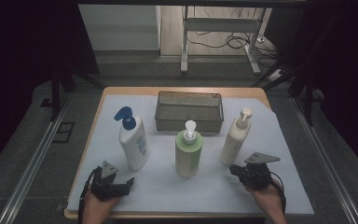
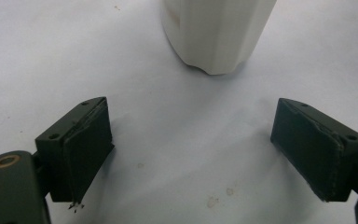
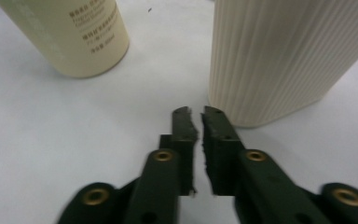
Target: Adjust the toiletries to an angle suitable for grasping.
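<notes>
Dark curtains framed the wooden table, most of it under a white sheet, with a metal mesh basket at upper centre of the high view. Three pump bottles stood upright in a row below it, spaced well apart, which I judged left room for a claw to come around each. The white bottle with the blue pump stood at left, the green bottle in the middle, the cream bottle at right.

I had the left gripper low at the bottom left, jaws spread wide and holding nothing; in its own view the white bottle's base sat at the top, apart from the jaws and squarely ahead, so I judged it lined up for a grasp. The right gripper was closed on nothing, its tips just beside the ribbed base of the cream bottle.
</notes>
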The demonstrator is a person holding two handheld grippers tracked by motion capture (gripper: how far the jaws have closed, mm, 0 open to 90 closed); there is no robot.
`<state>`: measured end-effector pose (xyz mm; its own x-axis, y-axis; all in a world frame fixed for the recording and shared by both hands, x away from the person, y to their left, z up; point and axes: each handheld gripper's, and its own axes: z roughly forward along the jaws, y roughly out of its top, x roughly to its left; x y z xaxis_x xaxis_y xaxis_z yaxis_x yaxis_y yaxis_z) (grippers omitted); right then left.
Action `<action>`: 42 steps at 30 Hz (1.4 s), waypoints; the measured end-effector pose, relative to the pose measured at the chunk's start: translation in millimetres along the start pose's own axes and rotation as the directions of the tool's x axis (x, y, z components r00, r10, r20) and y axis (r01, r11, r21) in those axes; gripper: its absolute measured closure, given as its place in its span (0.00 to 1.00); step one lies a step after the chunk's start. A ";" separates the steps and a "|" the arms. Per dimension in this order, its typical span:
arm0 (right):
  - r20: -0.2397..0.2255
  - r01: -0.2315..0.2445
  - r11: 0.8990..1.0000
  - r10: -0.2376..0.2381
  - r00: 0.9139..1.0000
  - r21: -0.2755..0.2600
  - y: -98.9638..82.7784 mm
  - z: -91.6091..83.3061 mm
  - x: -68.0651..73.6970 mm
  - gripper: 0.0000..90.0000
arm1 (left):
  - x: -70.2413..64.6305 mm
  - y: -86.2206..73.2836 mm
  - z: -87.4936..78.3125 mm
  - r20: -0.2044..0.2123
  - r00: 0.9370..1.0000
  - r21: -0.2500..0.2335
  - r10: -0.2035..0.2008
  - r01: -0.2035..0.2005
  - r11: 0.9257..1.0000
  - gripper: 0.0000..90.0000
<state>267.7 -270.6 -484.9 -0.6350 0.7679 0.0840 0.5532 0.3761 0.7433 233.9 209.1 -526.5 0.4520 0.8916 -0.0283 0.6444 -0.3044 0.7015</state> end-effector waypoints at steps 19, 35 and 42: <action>0.053 0.008 0.999 -0.006 0.999 -0.037 26.1 27.5 18.2 1.00 | 0.0 0.0 0.0 0.000 1.000 0.000 0.000 0.000 1.000 0.13; 0.105 -0.022 0.999 0.026 0.994 -0.037 20.5 26.9 9.5 1.00 | 0.0 0.0 0.0 0.001 1.000 0.000 -0.001 0.001 1.000 0.13; 0.118 -0.025 0.999 0.029 0.993 -0.034 18.8 23.8 5.5 1.00 | 0.1 0.0 0.0 0.001 1.000 0.000 0.000 0.000 1.000 0.13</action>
<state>287.4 -247.0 -486.3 -0.5504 0.8345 0.0265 0.5500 0.3386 0.7634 234.0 209.1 -526.5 0.4521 0.8915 -0.0291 0.6446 -0.3040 0.7015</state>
